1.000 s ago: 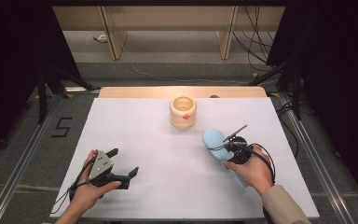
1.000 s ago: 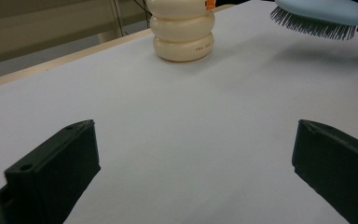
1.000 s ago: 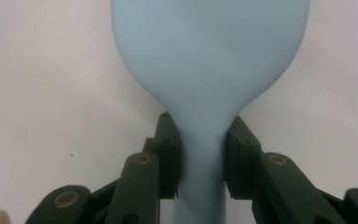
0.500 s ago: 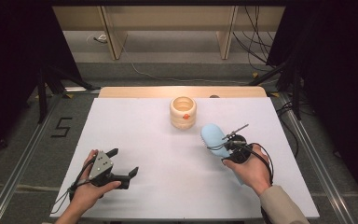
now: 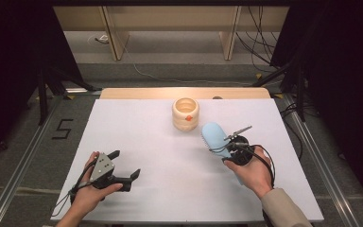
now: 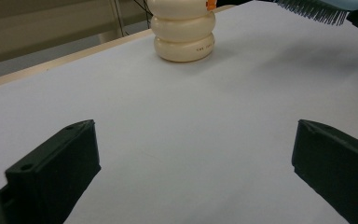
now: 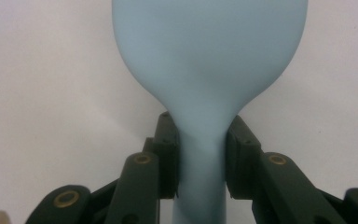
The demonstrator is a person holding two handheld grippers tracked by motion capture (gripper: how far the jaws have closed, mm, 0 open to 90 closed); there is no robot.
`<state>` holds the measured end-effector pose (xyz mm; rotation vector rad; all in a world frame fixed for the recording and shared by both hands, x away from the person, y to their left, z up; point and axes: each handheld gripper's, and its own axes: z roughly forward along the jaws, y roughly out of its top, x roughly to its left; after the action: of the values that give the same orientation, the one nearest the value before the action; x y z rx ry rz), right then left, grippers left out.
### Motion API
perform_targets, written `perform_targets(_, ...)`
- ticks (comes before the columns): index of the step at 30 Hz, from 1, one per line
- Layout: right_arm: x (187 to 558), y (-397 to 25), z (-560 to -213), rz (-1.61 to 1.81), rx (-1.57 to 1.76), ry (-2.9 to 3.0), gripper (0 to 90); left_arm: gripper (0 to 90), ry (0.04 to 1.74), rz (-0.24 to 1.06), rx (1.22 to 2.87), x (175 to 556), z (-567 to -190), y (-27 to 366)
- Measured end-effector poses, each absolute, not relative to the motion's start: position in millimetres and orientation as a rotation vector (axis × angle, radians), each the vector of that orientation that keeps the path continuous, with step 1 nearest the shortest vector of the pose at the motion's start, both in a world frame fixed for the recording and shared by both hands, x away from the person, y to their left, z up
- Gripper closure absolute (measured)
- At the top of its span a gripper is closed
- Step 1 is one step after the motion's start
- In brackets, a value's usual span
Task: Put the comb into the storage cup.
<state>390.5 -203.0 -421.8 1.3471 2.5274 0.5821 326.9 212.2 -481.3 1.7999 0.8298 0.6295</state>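
A person is working at a white surface (image 5: 160,189) with two hand-held grippers. The right hand-held gripper (image 7: 200,149) is clamping the narrow neck of one pale blue brush (image 5: 216,138), carrying it bristles-down just right of the single cream ringed holder (image 5: 185,113), likely aiming to stow it there. The left hand-held gripper (image 5: 125,166), well left of the holder, is idling with jaws wide and empty.
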Motion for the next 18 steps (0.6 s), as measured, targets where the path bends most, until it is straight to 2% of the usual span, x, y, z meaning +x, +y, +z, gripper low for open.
perform_targets(18, 389.1, -196.1, -417.2, 0.708, 1.323, 2.459, 70.4, 0.5, 0.834, 0.632, 1.797, 327.2, -481.4, 212.2)
